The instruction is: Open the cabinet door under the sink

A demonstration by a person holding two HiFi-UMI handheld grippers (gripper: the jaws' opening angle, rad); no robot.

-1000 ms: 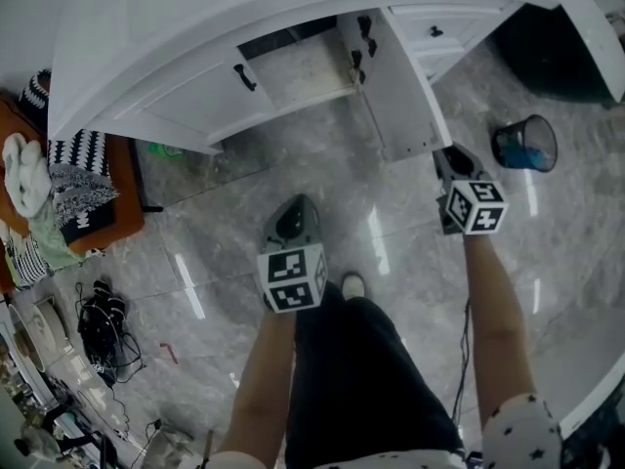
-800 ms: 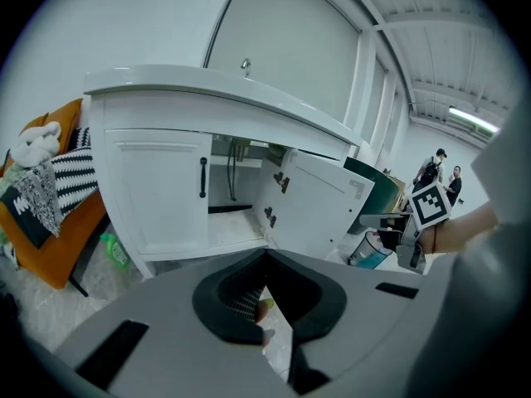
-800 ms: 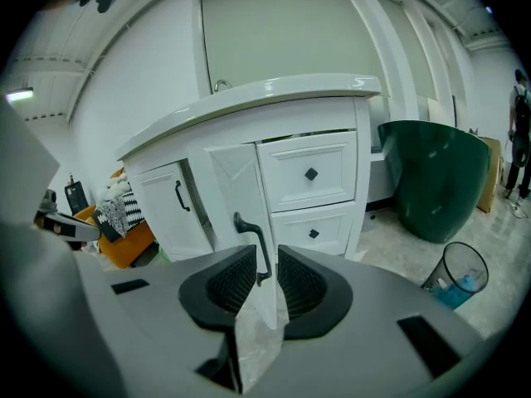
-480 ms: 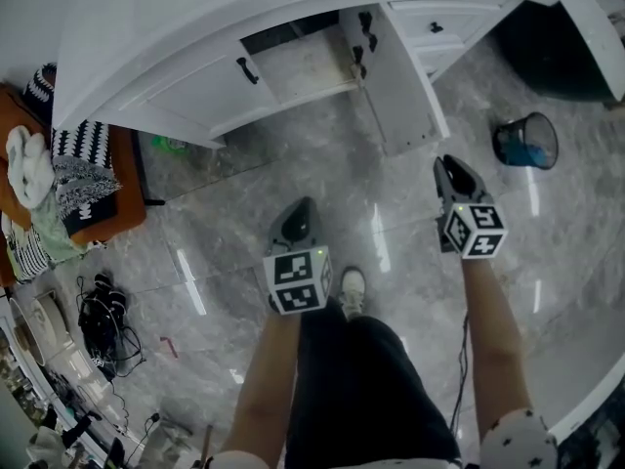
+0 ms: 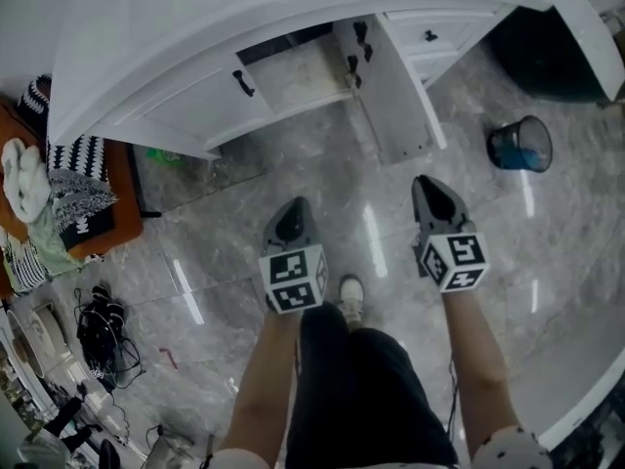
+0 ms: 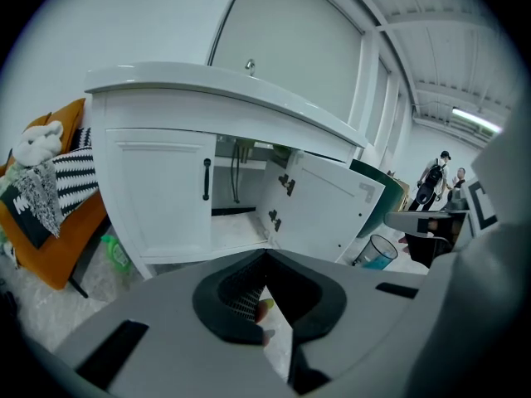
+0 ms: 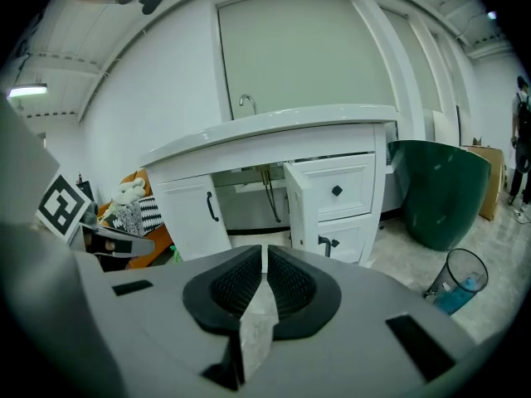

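We hold both tools low over the grey marble floor (image 5: 205, 228), well short of the white sink unit (image 5: 195, 27). The left tool (image 5: 296, 206) is closed tight, its pads meeting at the tips with nothing gripped. The right tool (image 5: 425, 186) has just been closing its jaws. A thin slit remains between the pads and only floor shows through it, so it holds nothing.

The cabinet door (image 5: 395, 96) under the sink stands swung wide open, hinged on the right of the opening. Its leaf reaches out over the floor toward us, and its free edge is nearest the right tool but apart from it. The opening shows a pale shelf (image 5: 303, 71) and dark pipes (image 7: 270, 191). The left door (image 5: 190, 101) is closed, its black handle (image 5: 244, 83) upright. Right of the open leaf sit the drawers (image 5: 435, 35). In the right gripper view the leaf stands edge-on and covers their left part.

A see-through blue bin (image 5: 522, 145) stands on the floor to the right, with a dark green tub (image 7: 436, 191) beyond it. A green bottle (image 5: 159, 151) lies by the unit's left foot. Further left is an orange seat (image 5: 122, 193) with a striped cushion (image 5: 78, 164) and a white soft toy (image 5: 24, 179). Black cables (image 5: 98, 322) are tangled on the floor, and our shoe (image 5: 353, 287) shows between the tools. In the left gripper view, people (image 6: 431, 177) stand far off.
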